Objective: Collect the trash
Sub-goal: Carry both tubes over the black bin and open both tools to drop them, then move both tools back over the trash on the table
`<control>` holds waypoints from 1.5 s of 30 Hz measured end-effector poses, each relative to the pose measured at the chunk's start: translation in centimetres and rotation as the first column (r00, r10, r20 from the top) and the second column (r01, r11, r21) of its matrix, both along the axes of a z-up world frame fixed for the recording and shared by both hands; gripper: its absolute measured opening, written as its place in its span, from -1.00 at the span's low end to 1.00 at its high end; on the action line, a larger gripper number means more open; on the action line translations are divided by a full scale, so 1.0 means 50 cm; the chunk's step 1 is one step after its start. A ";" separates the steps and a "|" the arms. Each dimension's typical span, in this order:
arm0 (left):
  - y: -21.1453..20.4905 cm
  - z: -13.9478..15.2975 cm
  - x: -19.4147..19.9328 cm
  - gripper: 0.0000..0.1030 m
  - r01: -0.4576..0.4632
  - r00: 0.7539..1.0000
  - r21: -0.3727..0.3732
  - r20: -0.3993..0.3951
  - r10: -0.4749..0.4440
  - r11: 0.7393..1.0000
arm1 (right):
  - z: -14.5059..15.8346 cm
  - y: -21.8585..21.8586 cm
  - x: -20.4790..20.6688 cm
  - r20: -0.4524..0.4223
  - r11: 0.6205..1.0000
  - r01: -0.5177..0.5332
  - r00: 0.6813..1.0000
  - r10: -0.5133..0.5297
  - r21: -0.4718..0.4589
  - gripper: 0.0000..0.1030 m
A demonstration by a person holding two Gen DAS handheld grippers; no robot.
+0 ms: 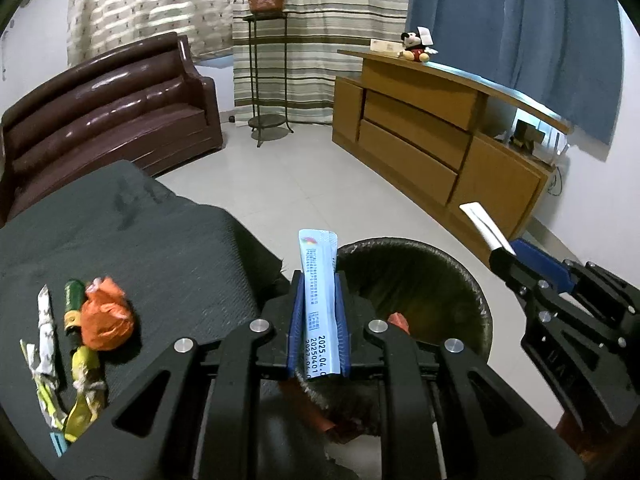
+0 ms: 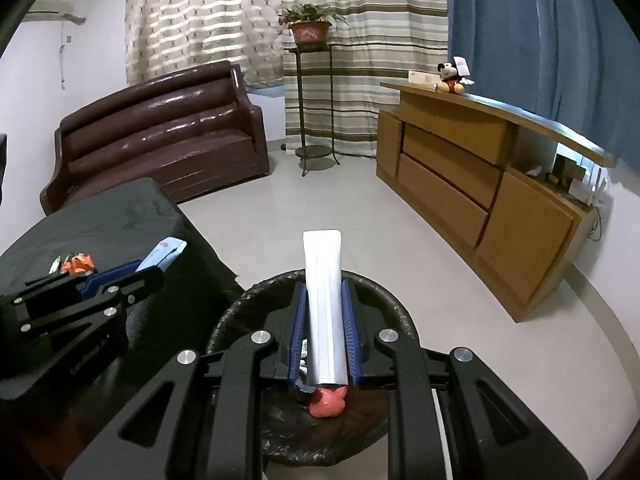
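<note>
A pale tiled floor (image 2: pixel 352 216) runs back to white walls (image 2: pixel 96 60). At the far left stands a dark brown leather sofa (image 2: pixel 160 140). Behind it hang patterned and striped curtains (image 2: pixel 360 40), with daylight glowing through the left one. Before the striped curtain a thin metal plant stand (image 2: pixel 314 108) carries a potted plant (image 2: pixel 310 28). Along the right wall sits a wooden sideboard (image 2: pixel 472 184) with drawers; a Mickey Mouse plush (image 2: pixel 450 76) rests on its far end, beside what may be a small box. A blue curtain (image 2: pixel 540 48) hangs behind it. High on the left wall is an air-conditioning unit (image 2: pixel 52 10).
</note>
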State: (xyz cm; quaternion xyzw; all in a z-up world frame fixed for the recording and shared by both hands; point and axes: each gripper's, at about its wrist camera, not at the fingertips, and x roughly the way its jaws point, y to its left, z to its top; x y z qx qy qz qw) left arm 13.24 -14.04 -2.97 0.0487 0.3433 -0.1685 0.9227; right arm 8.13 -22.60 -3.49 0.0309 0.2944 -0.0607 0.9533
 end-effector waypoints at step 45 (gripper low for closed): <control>0.102 0.041 -0.067 -0.01 -0.083 0.997 0.006 0.005 0.083 0.997 | 0.012 0.051 -0.030 -0.004 0.998 -0.042 0.999 0.042 0.053 -0.15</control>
